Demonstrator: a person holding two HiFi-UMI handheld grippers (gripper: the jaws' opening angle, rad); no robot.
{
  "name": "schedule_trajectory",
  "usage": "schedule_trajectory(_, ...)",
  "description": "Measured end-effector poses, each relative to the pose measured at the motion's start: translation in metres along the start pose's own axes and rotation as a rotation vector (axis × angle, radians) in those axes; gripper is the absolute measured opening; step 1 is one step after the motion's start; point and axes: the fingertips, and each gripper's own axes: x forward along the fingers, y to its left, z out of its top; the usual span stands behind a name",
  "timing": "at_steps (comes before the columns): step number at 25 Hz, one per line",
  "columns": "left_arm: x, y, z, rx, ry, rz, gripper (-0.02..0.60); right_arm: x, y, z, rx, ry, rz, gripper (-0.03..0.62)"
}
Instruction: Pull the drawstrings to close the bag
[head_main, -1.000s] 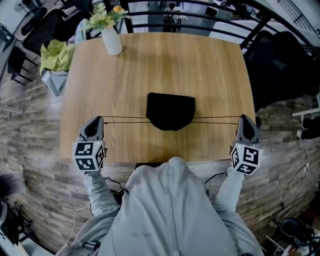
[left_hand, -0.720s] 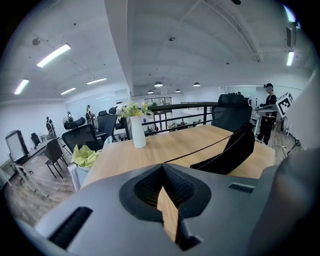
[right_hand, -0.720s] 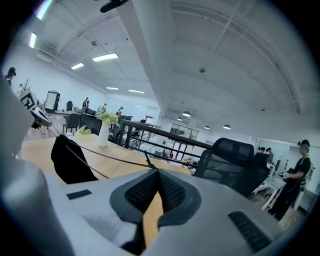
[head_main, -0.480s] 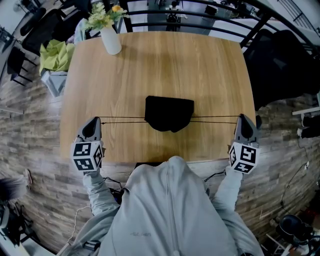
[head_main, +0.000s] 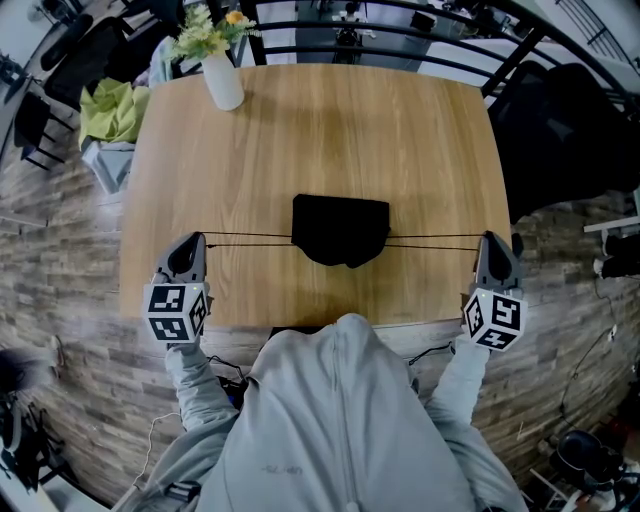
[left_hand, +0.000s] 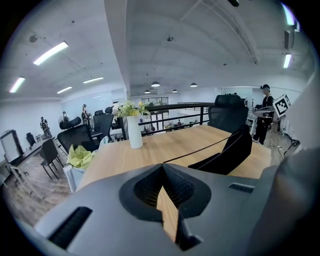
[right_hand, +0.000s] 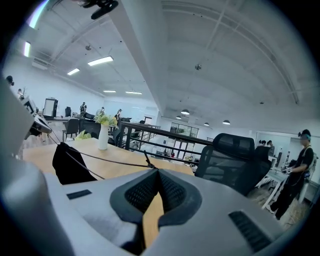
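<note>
On the wooden table, black drawstring bag: left of the bag your left gripper is clamped on the left drawstring, right of the bag your right gripper is clamped on the right drawstring, both cords taut; flower vase well beyond the bag, leftward.

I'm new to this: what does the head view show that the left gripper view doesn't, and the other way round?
Only the head view: the wearer's grey top and the right drawstring stretched to the right gripper. Only the left gripper view: ceiling lights and a person standing far off. Both: the black bag, the wooden table, the flower vase and the left drawstring pinched in the shut left gripper.
</note>
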Motion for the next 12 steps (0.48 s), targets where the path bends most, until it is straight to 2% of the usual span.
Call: schedule_trajectory(12, 0.02, -0.048, 0.011, 0.036, 0.004, -0.173, 0.025, 0.015, 0.043, -0.006, 0.01, 0.076, 0.197, 0.021)
